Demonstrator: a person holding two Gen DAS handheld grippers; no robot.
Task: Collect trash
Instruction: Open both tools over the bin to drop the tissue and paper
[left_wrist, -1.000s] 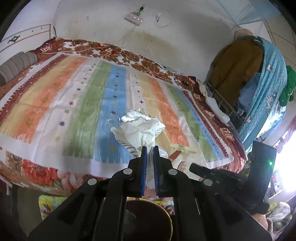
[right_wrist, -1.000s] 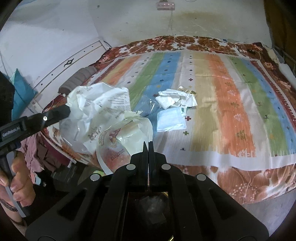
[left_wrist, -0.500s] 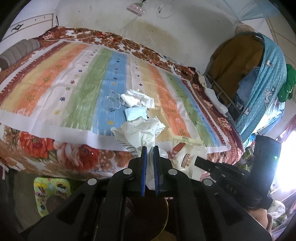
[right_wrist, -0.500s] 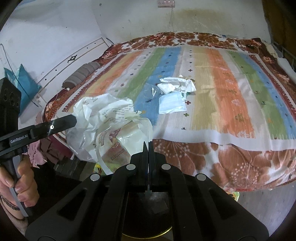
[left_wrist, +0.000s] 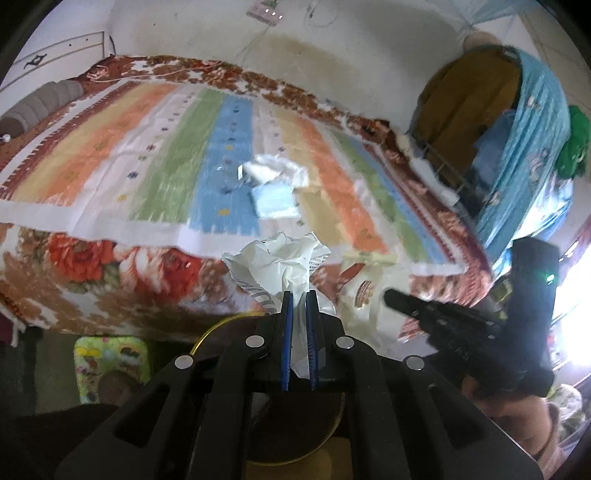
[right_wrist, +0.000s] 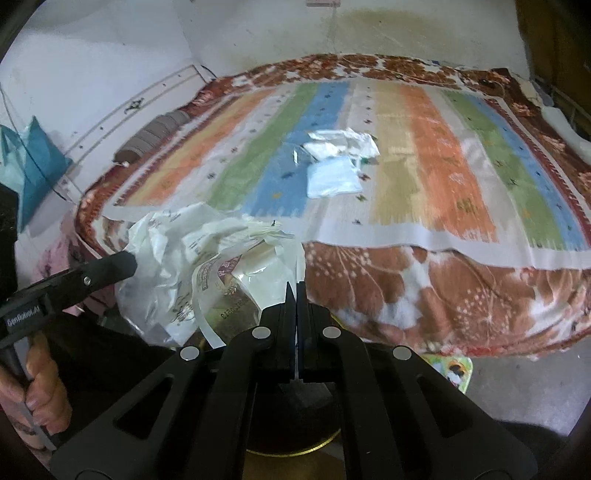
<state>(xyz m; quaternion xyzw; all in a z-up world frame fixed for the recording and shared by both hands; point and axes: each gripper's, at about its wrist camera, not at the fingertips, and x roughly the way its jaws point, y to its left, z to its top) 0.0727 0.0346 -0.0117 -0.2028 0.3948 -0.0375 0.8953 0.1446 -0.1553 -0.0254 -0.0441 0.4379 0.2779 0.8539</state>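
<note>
Left wrist view shows your left gripper (left_wrist: 298, 306) clamped on the bag (left_wrist: 280, 260); your right gripper (right_wrist: 295, 295) pinches its other edge, so the mouth gapes. Remaining trash (right_wrist: 338, 168) lies well apart on the bed (right_wrist: 461, 192).

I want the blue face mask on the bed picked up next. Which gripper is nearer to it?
Neither clearly. The left gripper and right gripper both sit off the bed's near edge, each clamping a plastic bag; the face mask lies mid-bed.

Striped bedspread (right_wrist: 406, 155), stained, perhaps damp, wall (left_wrist: 332, 66).
</note>
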